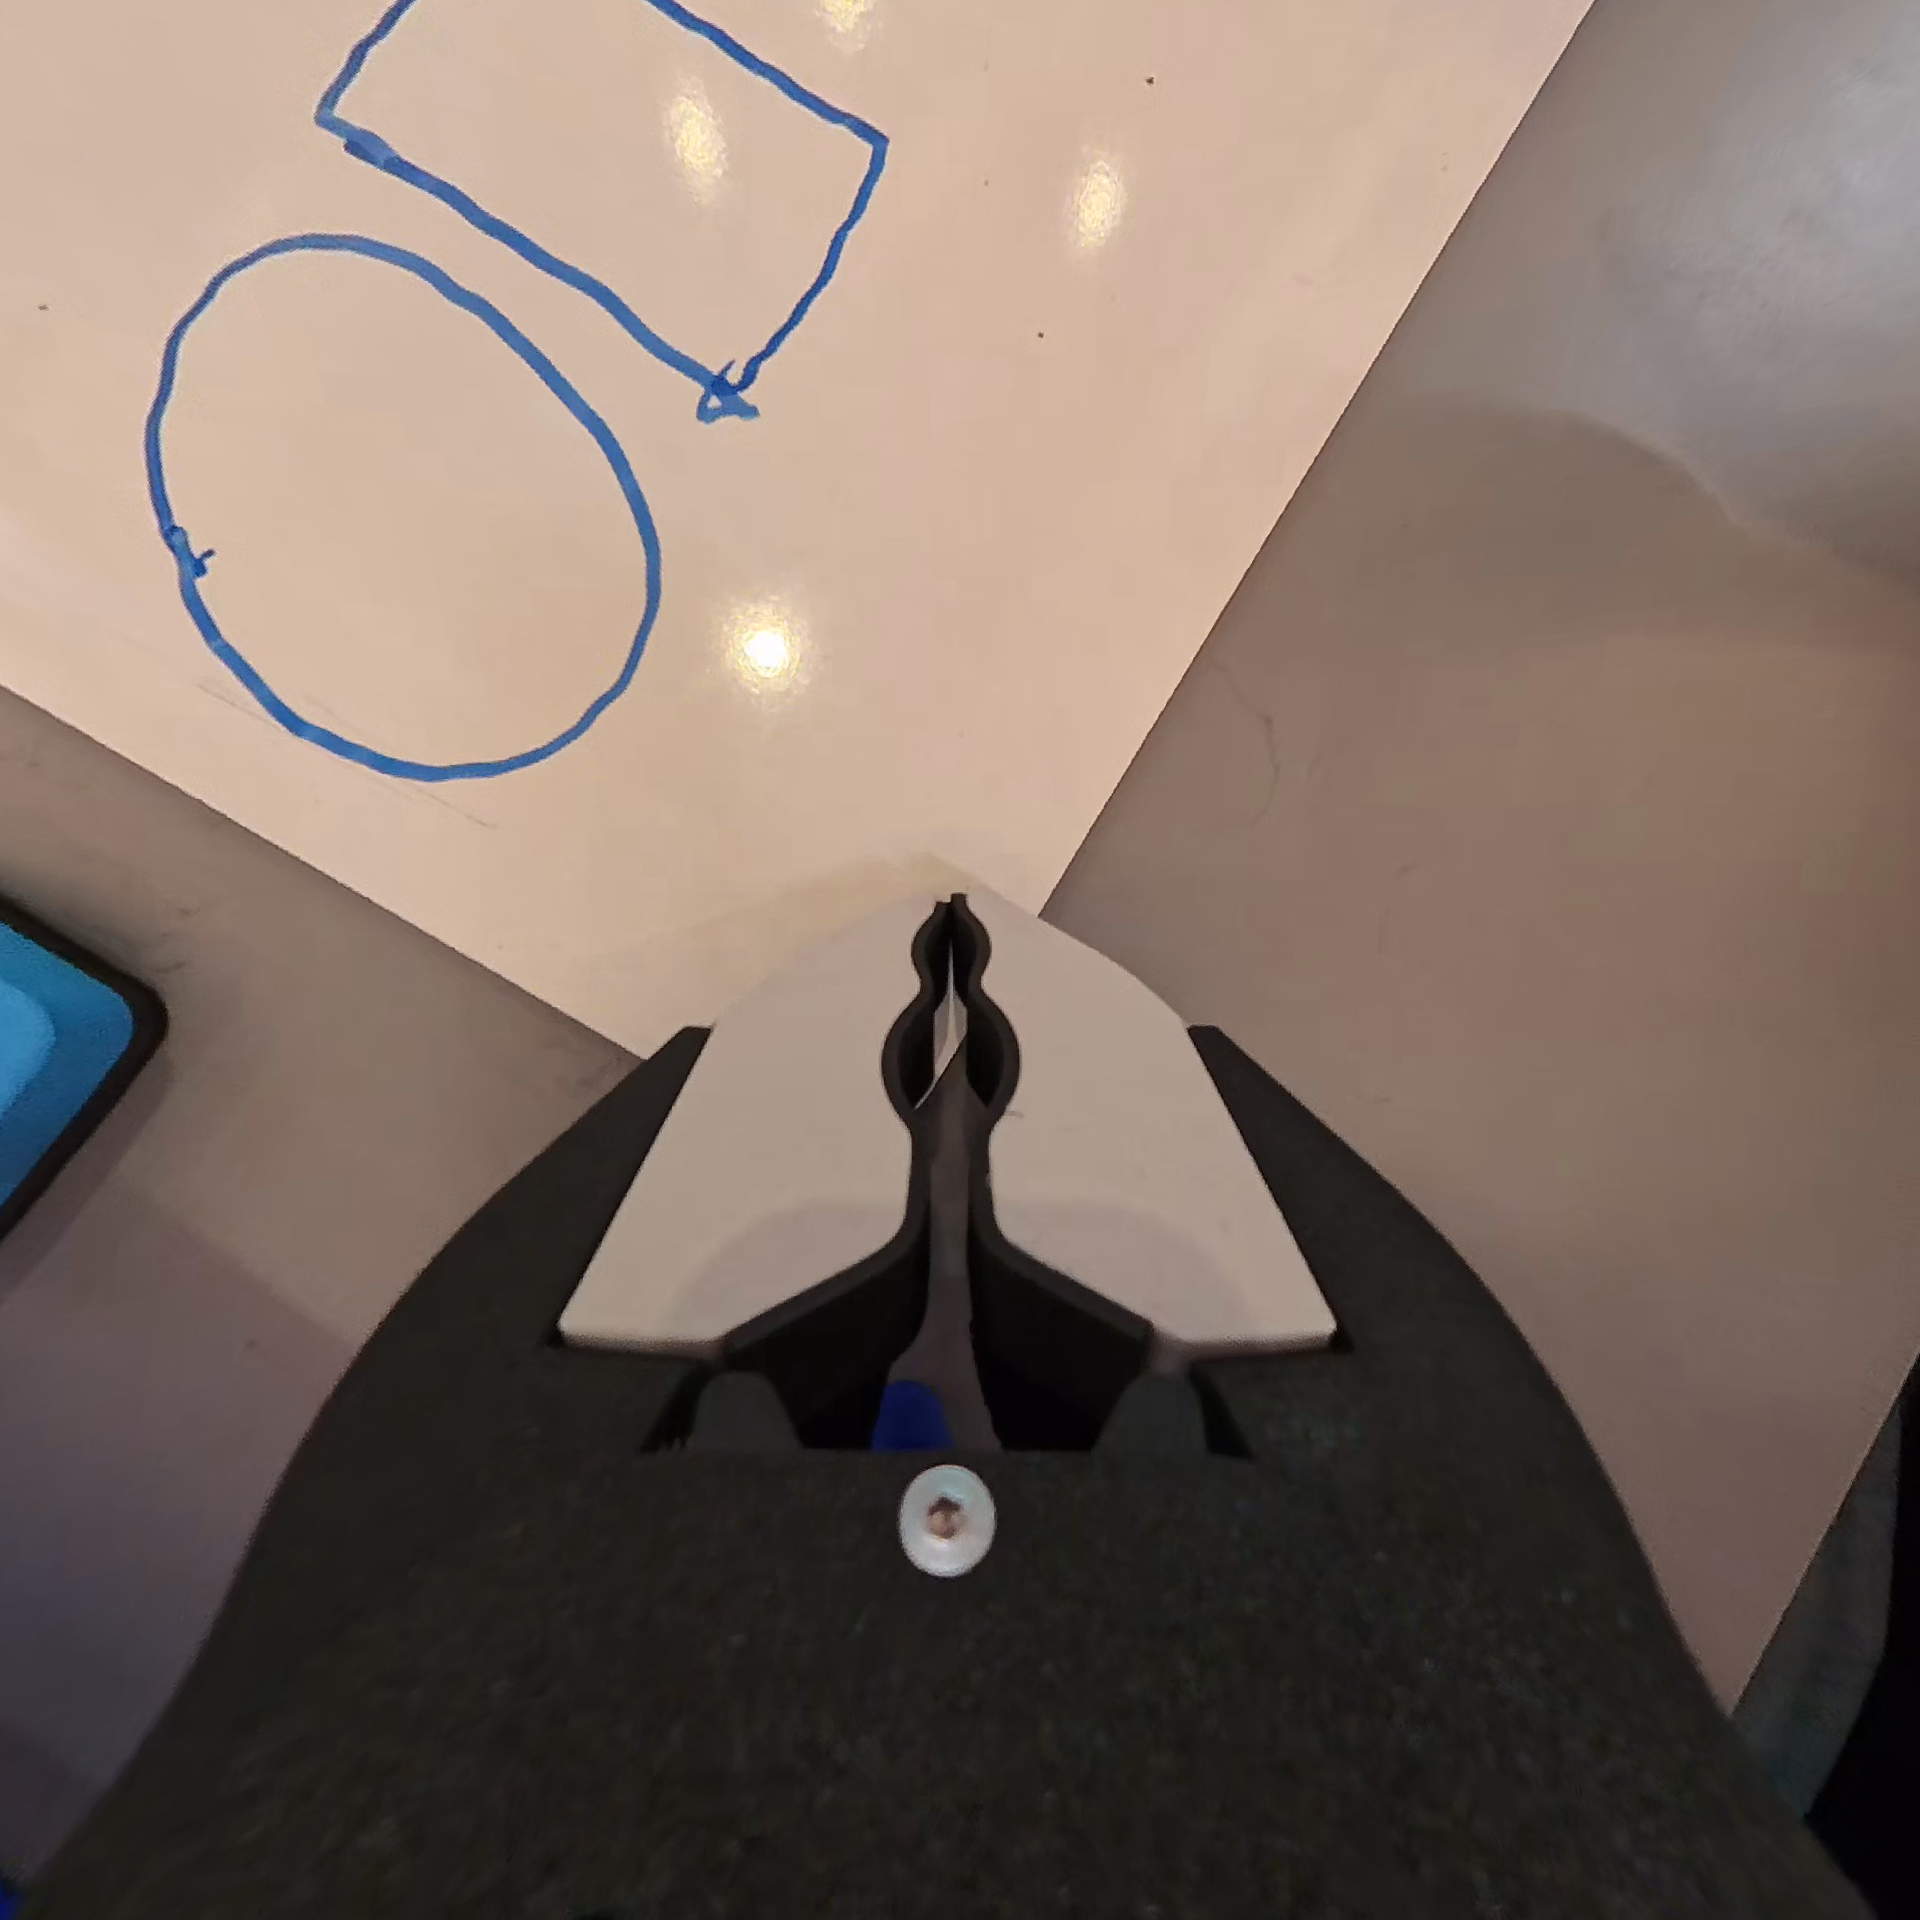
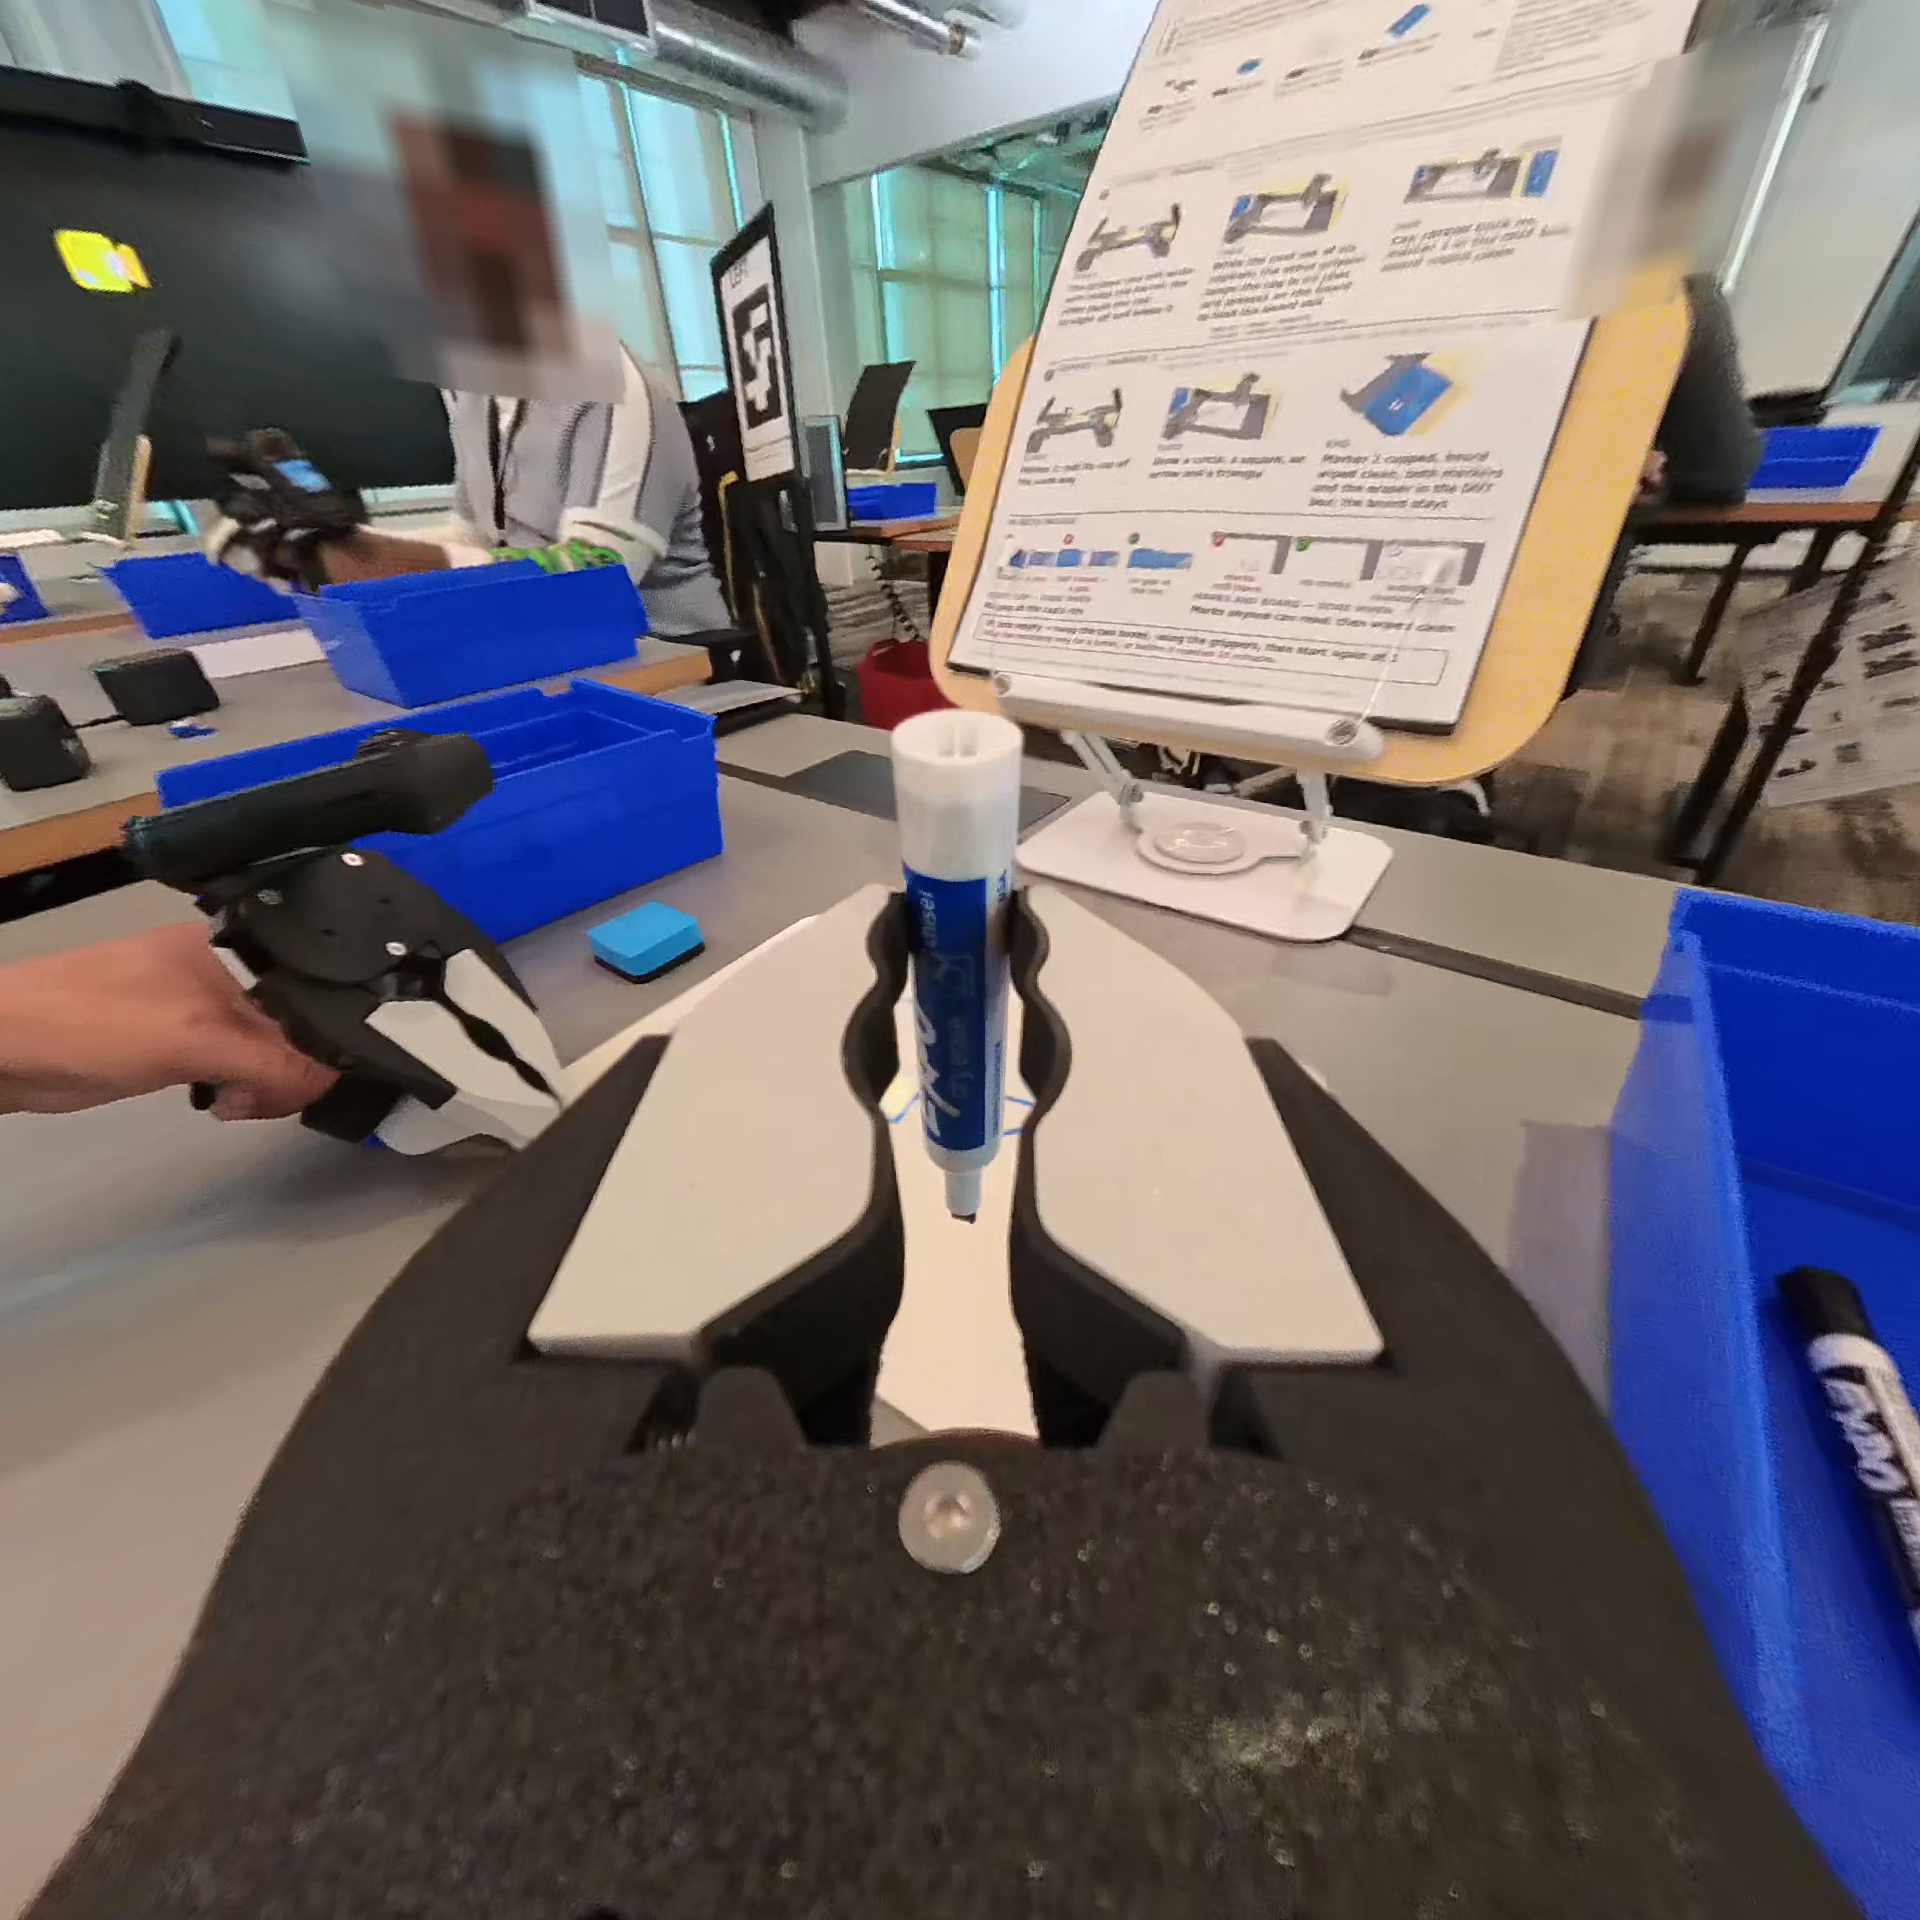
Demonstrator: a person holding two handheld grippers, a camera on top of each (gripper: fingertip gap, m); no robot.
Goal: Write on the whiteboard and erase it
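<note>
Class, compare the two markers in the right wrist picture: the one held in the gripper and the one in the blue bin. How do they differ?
The blue marker stands nearly upright, clamped in the right gripper; the black marker lies loose in the blue bin. The blue marker is uncapped, tip pointing down; the black marker has its cap on. Their colours differ too. Both are the same kind of whiteboard marker.

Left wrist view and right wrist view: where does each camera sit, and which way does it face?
Left wrist view: on the left gripper, looking down at the whiteboard; jaws shut on its corner.
Right wrist view: on the right gripper, facing across the table; jaws clamp the blue marker, tip down.
Shared: the whiteboard, and the left gripper, seen at left in the right view.
</note>
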